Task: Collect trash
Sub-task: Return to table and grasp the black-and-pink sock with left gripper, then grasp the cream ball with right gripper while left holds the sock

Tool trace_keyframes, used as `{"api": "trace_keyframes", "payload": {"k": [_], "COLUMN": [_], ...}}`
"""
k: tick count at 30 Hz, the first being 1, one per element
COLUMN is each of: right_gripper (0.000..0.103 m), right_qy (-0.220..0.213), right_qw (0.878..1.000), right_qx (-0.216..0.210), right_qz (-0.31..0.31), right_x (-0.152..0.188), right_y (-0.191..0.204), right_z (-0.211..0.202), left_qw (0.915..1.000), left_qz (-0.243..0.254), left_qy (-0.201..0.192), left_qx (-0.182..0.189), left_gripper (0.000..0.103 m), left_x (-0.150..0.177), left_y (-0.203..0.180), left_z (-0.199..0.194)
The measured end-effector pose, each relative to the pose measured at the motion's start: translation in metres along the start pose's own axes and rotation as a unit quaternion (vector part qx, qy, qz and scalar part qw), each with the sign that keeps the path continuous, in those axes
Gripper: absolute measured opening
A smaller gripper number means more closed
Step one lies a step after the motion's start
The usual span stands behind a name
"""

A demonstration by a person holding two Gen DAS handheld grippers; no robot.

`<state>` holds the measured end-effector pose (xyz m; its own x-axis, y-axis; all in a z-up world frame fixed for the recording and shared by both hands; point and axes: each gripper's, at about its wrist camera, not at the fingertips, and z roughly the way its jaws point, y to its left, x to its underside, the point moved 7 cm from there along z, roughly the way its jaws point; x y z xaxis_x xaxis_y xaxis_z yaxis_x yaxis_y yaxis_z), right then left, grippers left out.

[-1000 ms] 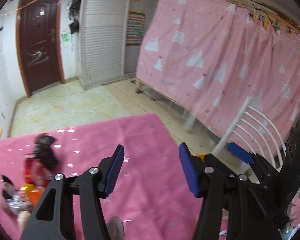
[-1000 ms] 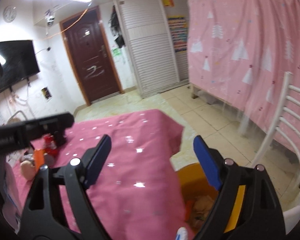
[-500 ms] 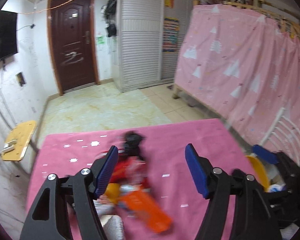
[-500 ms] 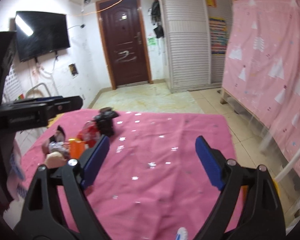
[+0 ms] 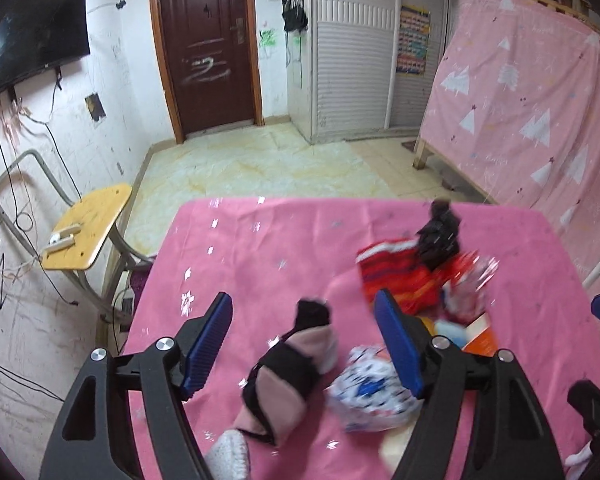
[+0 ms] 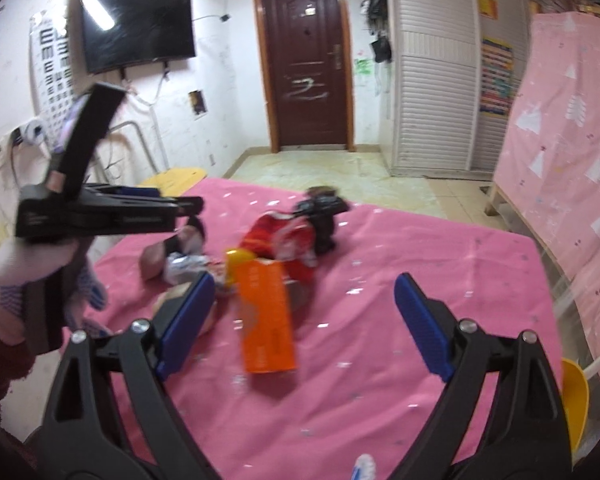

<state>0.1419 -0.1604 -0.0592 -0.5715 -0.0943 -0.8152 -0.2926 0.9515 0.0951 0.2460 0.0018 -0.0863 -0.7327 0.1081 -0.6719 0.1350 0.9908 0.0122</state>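
While both my claws hang over the pink cloth (image 6: 380, 340), I can read no words on the trash; the orange box (image 6: 266, 316) is too blurry. I count one orange box, one white wrapper (image 5: 374, 396) and one pink-and-black sock (image 5: 288, 376). My left claw (image 5: 304, 344) has just been opening and holds nothing. My right claw (image 6: 300, 324) has just been opening too, empty.

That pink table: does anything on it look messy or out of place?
Yes. A jumble sits on the pink tablecloth: an orange carton lying flat, a crumpled white-and-blue wrapper, and socks mixed in, one pink-and-black, one red striped. Clothing among wrappers looks odd. Nothing appears spilled.
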Motion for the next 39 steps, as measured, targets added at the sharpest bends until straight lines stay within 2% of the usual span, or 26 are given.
{"api": "trace_keyframes", "payload": {"k": [9,14,16,19,21,25,33,36,39], "right_gripper": [0.088,0.088,0.088,0.088,0.088,0.088,0.087,0.073,0.051], "right_qy": [0.035,0.048,0.053,0.062,0.068,0.079,0.113,0.130,0.143], "right_qw": [0.998,0.997,0.997,0.996,0.995,0.994,0.989,0.986,0.984], "right_qx": [-0.036,-0.045,-0.046,-0.051,-0.056,-0.067,-0.086,-0.093,-0.097], "right_qz": [-0.034,-0.039,-0.040,-0.040,-0.041,-0.047,-0.051,-0.047,-0.037], "right_x": [0.016,0.021,0.022,0.025,0.026,0.028,0.032,0.034,0.036], "right_y": [0.049,0.061,0.065,0.070,0.074,0.081,0.094,0.093,0.090], "right_z": [0.025,0.033,0.038,0.044,0.048,0.056,0.071,0.076,0.080], "left_qw": [0.9997,0.9996,0.9995,0.9993,0.9993,0.9977,0.9971,0.9972,0.9973], "left_qz": [-0.007,0.010,0.012,0.022,0.016,-0.026,-0.056,-0.057,-0.057], "left_qy": [0.018,0.023,0.021,0.018,0.016,0.023,0.011,0.001,-0.007], "left_qx": [0.015,0.013,0.018,0.023,0.029,0.058,0.050,0.047,0.046], "left_gripper": [0.066,0.059,0.045,0.033,0.031,0.030,0.030,0.030,0.030], "left_x": [0.026,0.039,0.039,0.040,0.040,0.040,0.039,0.034,0.032], "left_y": [0.010,0.009,0.008,0.003,0.003,0.016,0.040,0.042,0.040], "left_z": [0.022,0.035,0.035,0.034,0.033,0.034,0.024,0.016,0.007]}}
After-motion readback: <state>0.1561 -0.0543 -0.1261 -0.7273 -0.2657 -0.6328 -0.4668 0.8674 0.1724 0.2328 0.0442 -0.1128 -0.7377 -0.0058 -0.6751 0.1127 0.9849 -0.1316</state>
